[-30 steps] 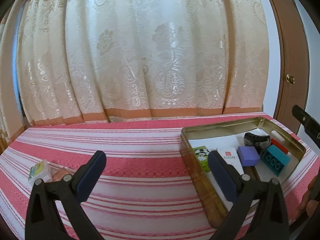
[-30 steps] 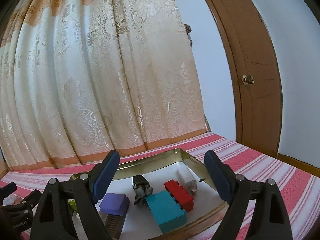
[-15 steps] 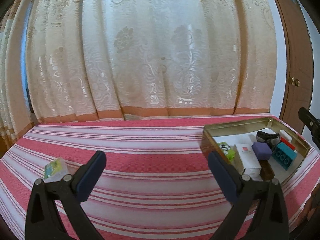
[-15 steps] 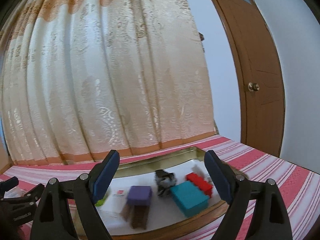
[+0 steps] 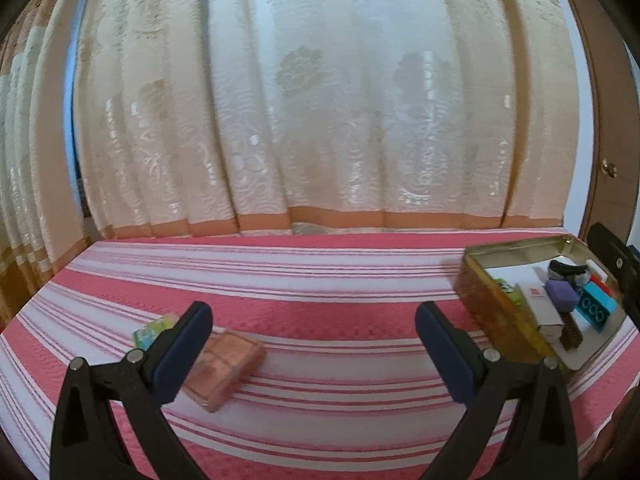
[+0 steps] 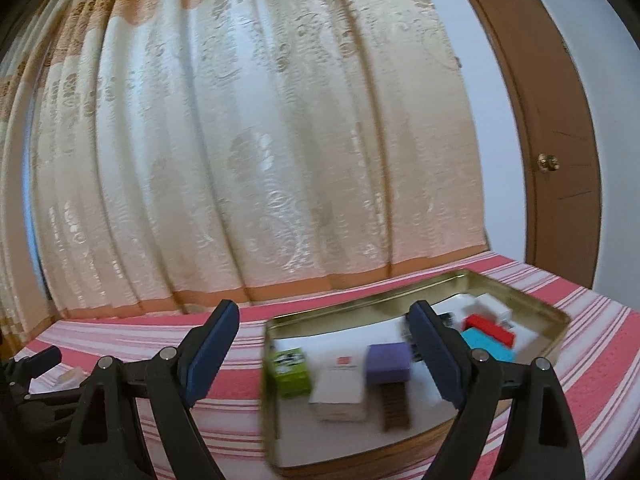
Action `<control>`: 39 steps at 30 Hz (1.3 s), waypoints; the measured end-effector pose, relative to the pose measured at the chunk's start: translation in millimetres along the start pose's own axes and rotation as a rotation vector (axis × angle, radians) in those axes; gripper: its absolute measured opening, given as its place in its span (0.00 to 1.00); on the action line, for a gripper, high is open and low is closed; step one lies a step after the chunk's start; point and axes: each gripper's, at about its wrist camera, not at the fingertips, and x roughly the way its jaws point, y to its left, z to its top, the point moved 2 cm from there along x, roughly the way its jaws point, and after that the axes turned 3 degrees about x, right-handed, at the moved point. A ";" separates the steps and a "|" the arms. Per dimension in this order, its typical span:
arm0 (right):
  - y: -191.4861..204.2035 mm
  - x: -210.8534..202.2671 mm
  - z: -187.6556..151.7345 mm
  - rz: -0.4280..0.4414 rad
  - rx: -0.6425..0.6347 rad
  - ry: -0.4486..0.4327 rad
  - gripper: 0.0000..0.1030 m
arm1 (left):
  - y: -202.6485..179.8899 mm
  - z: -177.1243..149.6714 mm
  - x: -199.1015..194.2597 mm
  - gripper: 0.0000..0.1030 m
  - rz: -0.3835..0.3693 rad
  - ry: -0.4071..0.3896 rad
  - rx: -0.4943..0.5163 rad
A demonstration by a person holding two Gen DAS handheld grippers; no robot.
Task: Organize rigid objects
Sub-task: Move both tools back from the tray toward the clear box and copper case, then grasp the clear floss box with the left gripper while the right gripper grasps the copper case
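Most of the rigid pieces already sit in the shallow gold metal tin (image 6: pixel 404 300) near the right edge of the pink-and-white striped bed (image 5: pixel 320 280): a green carton (image 6: pixel 290 368), a white box with a red mark (image 6: pixel 342 380), a purple block (image 6: pixel 388 360), a teal brick (image 6: pixel 486 344) and a red brick (image 6: pixel 490 328). Two things lie loose toward the left edge: a flat pinkish-brown rectangular case (image 5: pixel 226 364) and, just beyond it, a small clear packet with green print (image 5: pixel 154 330). The left gripper (image 5: pixel 314 344) has its fingers spread wide with nothing between them, and its left finger overlaps the case in the view. The right gripper (image 6: pixel 324 344) is likewise wide and empty, over the tin's near side. The step in hand looks like fetching the flat case. To do it well, I would drop the left fingers low, straddle the case across its narrow width, close squarely on its edges so it cannot pivot, then lift clear of the soft cover before carrying it across.
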 end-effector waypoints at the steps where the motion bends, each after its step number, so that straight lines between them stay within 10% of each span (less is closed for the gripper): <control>1: 5.9 1.0 -1.4 0.009 -0.001 0.006 0.86 | 4.1 -0.2 1.1 1.00 0.005 0.004 -0.005; 39: 140.4 37.3 -36.4 0.208 -0.042 0.199 0.86 | 130.1 -26.1 84.5 1.00 0.036 0.362 -0.250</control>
